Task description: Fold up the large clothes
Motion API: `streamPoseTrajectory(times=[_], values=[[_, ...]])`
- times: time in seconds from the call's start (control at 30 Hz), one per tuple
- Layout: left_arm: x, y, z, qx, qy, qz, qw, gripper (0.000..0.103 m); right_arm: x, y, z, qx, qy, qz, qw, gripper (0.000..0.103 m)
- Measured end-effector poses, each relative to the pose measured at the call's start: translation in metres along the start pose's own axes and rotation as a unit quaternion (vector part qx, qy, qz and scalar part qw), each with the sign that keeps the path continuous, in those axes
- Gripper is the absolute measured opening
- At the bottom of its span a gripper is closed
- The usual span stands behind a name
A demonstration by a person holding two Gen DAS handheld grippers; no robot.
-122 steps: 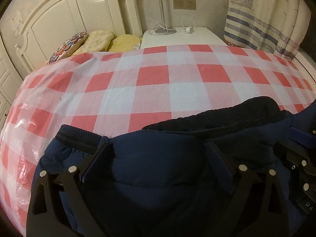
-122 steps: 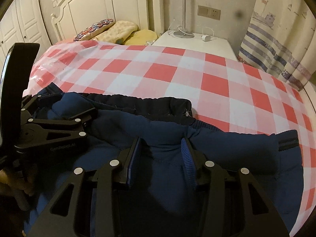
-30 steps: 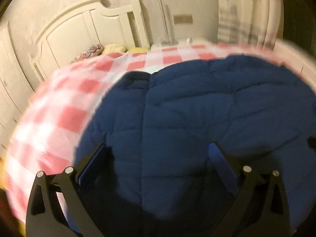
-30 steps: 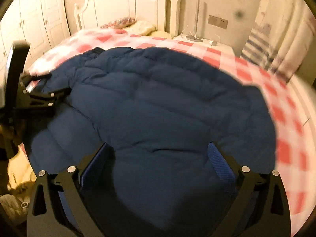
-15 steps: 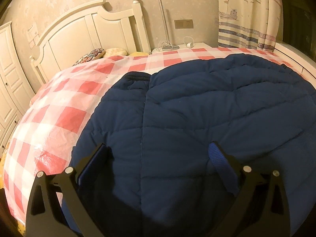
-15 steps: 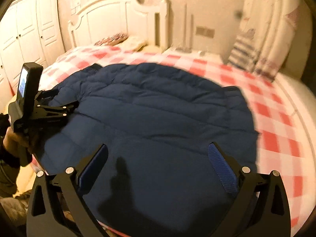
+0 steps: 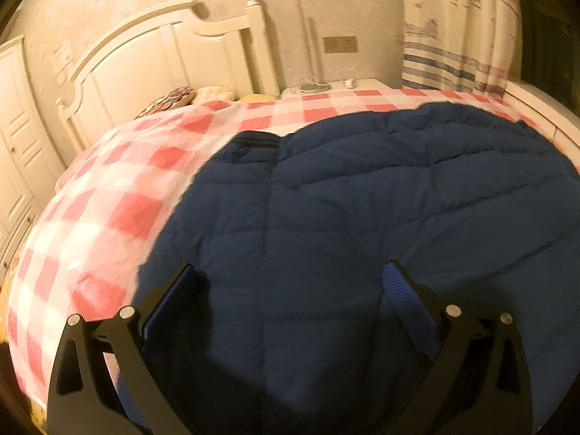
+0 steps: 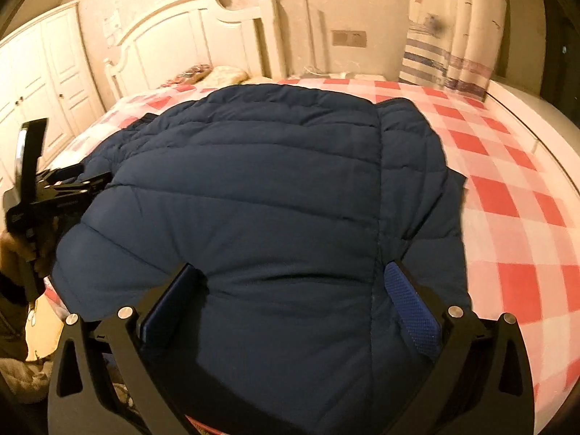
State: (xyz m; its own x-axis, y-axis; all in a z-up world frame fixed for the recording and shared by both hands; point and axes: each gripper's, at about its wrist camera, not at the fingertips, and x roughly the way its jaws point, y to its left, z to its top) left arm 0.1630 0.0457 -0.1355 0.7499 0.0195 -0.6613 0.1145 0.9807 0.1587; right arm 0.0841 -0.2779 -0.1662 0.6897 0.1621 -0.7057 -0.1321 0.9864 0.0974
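Both of my claws are spread wide and grip nothing: my left gripper (image 7: 290, 282) hovers over the near left part of the navy quilted jacket (image 7: 362, 199), and my right gripper (image 8: 290, 282) hovers over its near edge, pads (image 8: 413, 301) apart above the fabric. That jacket lies spread flat, back up, across the red-and-white checked bedspread (image 8: 507, 188), with my left hand (image 8: 14, 250) holding its tool beside the jacket's left edge. Farther off stand pillows (image 8: 224, 72), the white headboard (image 7: 163, 50) and a striped curtain (image 8: 449, 65).
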Motion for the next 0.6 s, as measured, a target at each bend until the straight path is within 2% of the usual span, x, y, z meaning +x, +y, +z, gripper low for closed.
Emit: streamPoseTrajectory(times=[0.07,0.17,0.23,0.33,0.37,0.43,0.5,0.6], values=[[-0.016,0.009,-0.008,-0.017,-0.009,-0.01,0.9998,0.101,-0.011,0.007,0.001,0.003,-0.006,-0.019,1.0,0.098],[-0.042,0.023,-0.024,-0.03,-0.029,-0.003,0.9992,0.101,-0.031,0.027,0.001,-0.023,-0.041,0.007,0.999,0.098],[-0.052,0.032,-0.035,-0.032,-0.03,0.007,0.999,0.101,-0.036,0.044,0.001,-0.045,-0.05,0.019,0.998,0.098],[-0.045,0.041,-0.053,-0.027,-0.003,0.015,0.9995,0.101,-0.025,0.074,-0.002,-0.089,-0.039,0.037,0.995,0.098],[-0.042,0.044,-0.058,-0.031,-0.003,0.004,0.9995,0.101,-0.012,0.084,-0.006,-0.106,-0.021,0.029,0.994,0.099],[-0.037,0.053,-0.066,-0.06,-0.004,-0.021,0.998,0.101,0.001,0.093,-0.014,-0.129,-0.027,0.001,0.991,0.099],[-0.033,0.057,-0.067,-0.071,0.002,-0.03,0.997,0.101,0.004,0.091,-0.016,-0.133,-0.027,0.003,0.991,0.099],[-0.036,0.052,-0.065,-0.056,0.003,-0.012,0.9983,0.101,-0.001,0.086,-0.012,-0.128,-0.009,0.015,0.992,0.098]])
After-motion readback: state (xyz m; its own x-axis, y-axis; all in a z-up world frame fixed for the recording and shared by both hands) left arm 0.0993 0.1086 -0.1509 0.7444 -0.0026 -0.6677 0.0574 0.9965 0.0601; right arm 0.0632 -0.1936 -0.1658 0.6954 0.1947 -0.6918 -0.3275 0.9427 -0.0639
